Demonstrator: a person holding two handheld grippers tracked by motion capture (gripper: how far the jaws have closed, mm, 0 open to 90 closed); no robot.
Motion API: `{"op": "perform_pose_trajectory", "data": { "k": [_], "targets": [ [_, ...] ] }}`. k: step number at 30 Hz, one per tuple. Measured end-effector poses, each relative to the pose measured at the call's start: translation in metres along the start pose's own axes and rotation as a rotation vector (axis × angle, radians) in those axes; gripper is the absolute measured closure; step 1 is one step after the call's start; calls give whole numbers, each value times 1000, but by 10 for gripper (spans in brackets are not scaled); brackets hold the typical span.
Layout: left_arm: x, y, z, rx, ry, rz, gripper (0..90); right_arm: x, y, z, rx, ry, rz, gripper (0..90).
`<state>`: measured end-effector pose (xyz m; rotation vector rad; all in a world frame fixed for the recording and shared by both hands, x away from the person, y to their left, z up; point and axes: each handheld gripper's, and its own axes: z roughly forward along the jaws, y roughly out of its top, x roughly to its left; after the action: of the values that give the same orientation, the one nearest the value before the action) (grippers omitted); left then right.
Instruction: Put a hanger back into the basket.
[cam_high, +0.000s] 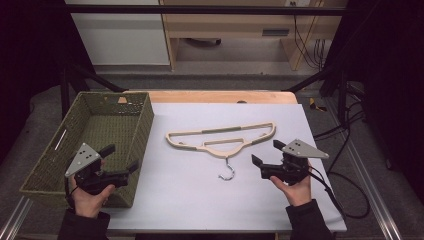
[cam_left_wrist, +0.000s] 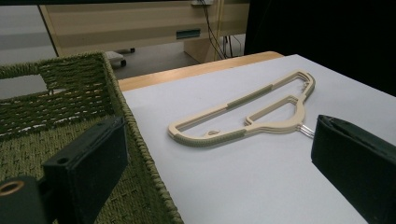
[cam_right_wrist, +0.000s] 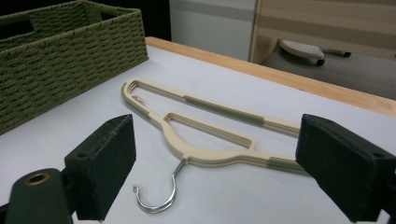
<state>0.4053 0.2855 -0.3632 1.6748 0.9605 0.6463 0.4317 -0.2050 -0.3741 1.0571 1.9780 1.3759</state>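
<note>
A beige clothes hanger (cam_high: 220, 137) with olive grip strips and a metal hook (cam_high: 227, 171) lies flat on the white table sheet, hook toward me. Its edge looks layered in the left gripper view (cam_left_wrist: 247, 116). My left gripper (cam_high: 120, 157) hovers open over the right wall of the green woven basket (cam_high: 100, 107), one jaw above the basket, the other above the sheet. My right gripper (cam_high: 266, 152) is open just right of the hook, pointing at the hanger (cam_right_wrist: 210, 135) with nothing between its jaws. Both open gaps (cam_left_wrist: 219, 158) (cam_right_wrist: 224, 163) frame the hanger.
The basket (cam_left_wrist: 56, 107) (cam_right_wrist: 60, 56) holds nothing and fills the table's left side. A wooden table edge (cam_high: 220, 96) runs along the far side of the white sheet (cam_high: 200, 200). Cables (cam_high: 345, 180) hang off the right edge. Furniture stands beyond the table.
</note>
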Motion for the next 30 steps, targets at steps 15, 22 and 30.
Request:
{"op": "perform_pose_trajectory", "data": {
  "k": [15,22,30],
  "targets": [
    [0,1,-1,-3,1,1,39,16,-6,62,157,55,-11,261],
    [-1,1,-1,1,0,12,39,21,-26,90,268,59,-43,354],
    [-1,1,-1,-7,-1,3,41,24,-41,105,348,89,-43,458]
  ]
}}
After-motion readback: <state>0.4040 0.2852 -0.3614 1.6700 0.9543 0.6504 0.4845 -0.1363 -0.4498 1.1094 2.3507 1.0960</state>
